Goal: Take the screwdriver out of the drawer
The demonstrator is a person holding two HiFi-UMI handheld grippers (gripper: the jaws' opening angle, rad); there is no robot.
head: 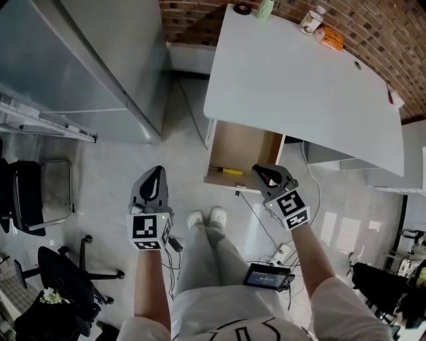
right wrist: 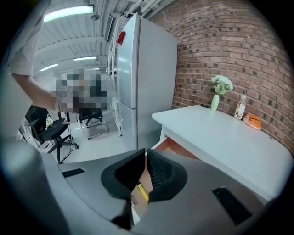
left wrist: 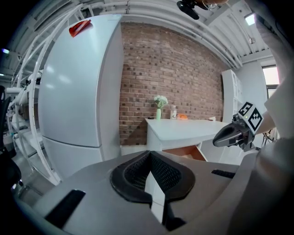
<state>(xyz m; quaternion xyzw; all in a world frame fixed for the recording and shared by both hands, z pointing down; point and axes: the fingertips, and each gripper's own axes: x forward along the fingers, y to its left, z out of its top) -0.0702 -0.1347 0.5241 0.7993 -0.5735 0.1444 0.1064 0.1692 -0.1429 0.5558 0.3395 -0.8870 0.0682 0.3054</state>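
The drawer [head: 243, 142] under the white table [head: 299, 86] stands pulled open. A yellow-handled screwdriver [head: 226, 171] lies near its front edge. My right gripper [head: 258, 169] hovers just off the drawer's front right corner, shut and empty. In the right gripper view the screwdriver [right wrist: 143, 193] shows as a yellow strip through the slit below the meeting tips of my right gripper [right wrist: 145, 153]. My left gripper [head: 158, 172] hangs over the floor to the left of the drawer, shut on nothing. The left gripper view shows my left gripper [left wrist: 149, 154], with the drawer [left wrist: 184, 153] beyond it.
A tall grey fridge [head: 73, 66] stands left of the table. Office chairs [head: 63, 280] sit at the lower left. A small screen [head: 267, 275] and cables lie on the floor by the person's legs. A vase [right wrist: 215, 101], a bottle [head: 310, 20] and an orange pack [head: 331, 38] stand along the table's far edge.
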